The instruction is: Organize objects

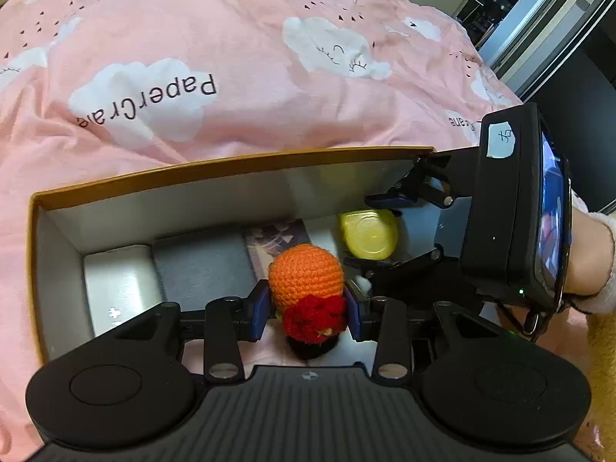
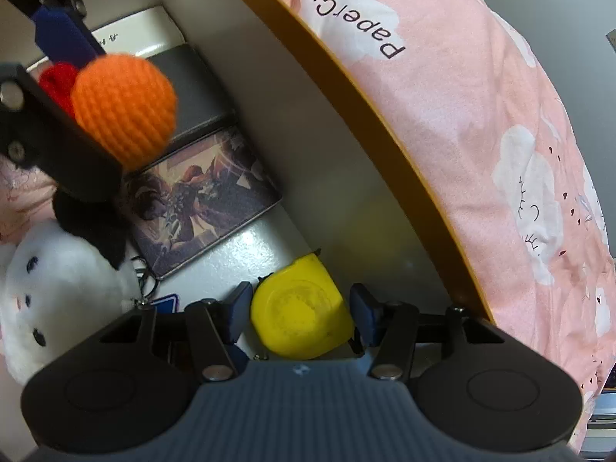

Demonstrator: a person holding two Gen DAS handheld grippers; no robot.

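An open box with an orange rim (image 1: 231,163) and white walls lies on a pink duvet. My left gripper (image 1: 308,298) is shut on an orange and red crochet toy (image 1: 306,273), held above the box's middle. In the right wrist view this toy (image 2: 123,107) hangs at the upper left between the left gripper's fingers (image 2: 61,34). My right gripper (image 2: 302,310) is shut on a yellow tape measure (image 2: 300,315), low inside the box by its far wall (image 2: 308,161). The left wrist view shows that tape measure (image 1: 369,235) at the box's right end.
On the box floor lie a white case (image 1: 119,285), a dark grey case (image 1: 200,265) and a printed picture wallet (image 2: 200,200). A white plush toy (image 2: 46,288) with a key ring sits at the near side. The pink cloud-print duvet (image 1: 231,57) surrounds the box.
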